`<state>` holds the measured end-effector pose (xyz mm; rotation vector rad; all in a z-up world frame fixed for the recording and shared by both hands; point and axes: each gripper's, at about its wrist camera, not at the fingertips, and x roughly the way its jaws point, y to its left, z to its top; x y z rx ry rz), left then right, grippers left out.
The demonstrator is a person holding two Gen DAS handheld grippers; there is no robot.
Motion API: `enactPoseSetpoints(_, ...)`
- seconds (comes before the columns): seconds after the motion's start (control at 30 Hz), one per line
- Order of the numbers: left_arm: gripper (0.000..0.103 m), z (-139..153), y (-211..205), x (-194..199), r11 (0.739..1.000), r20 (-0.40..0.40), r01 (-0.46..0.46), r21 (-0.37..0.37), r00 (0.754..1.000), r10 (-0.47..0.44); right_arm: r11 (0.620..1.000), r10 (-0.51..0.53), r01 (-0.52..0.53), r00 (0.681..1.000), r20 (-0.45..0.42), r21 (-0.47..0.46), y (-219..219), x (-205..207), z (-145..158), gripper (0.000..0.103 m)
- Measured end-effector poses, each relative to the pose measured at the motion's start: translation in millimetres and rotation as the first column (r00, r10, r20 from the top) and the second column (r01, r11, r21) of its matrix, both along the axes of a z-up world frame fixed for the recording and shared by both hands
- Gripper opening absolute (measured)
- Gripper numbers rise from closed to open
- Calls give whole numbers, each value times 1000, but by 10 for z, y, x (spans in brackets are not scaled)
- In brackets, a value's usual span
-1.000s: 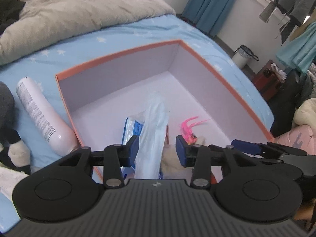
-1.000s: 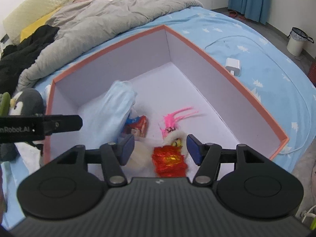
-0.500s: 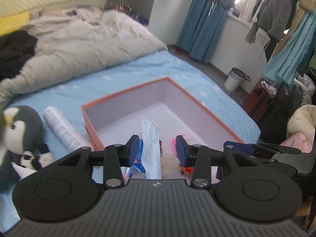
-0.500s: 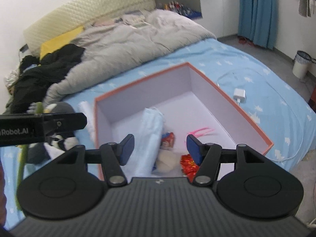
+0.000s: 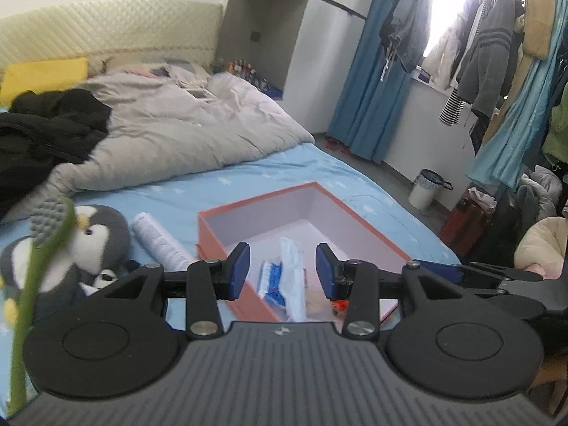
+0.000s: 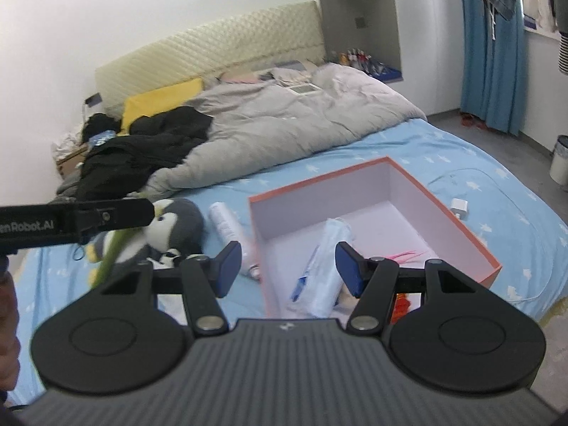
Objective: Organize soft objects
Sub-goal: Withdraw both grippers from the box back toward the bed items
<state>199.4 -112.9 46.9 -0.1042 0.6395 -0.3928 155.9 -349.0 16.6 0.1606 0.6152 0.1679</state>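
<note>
An orange box [image 5: 227,238] [image 6: 443,191] with a pale inside sits on the blue bed. A soft pale-blue plastic pack [image 5: 293,273] [image 6: 328,266] leans inside it, beside a pink feathered toy [image 6: 408,256] and a red item [image 6: 401,303]. A grey penguin plush [image 5: 96,241] [image 6: 174,227] lies left of the box, with a green stemmed toy [image 5: 39,266] in front of it. My left gripper [image 5: 282,269] is open and empty, raised well above the box. My right gripper [image 6: 288,268] is open and empty, also high above it.
A white cylinder bottle [image 5: 159,245] [image 6: 229,229] lies between penguin and box. A grey duvet [image 6: 284,124] and black clothes [image 6: 142,145] cover the far bed. A white charger [image 6: 459,207] lies right of the box. A bin [image 5: 424,190] stands on the floor.
Both grippers have pulled up and back from the box, so it looks smaller and the room shows. The left gripper has let go of the pale-blue pack, which stays in the box.
</note>
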Motion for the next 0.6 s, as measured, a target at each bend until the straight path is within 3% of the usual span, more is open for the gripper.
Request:
enactPoseSetpoints(0.13,47,16,228,-335,999,39,-44,10,998,44,999,34,-34,999,24,10,139,-187,-21,61)
enactPoseSetpoints(0.4,47,-131,595,-813,989,31,-141,-54,989,142,995,96,-97,995,36,8,403,-432,-136,61)
enactPoseSetpoints(0.6,47,-323,784,-1073,978,10,-201,-53,979,201,989,143,-144,989,23,23,554,-578,-199,61)
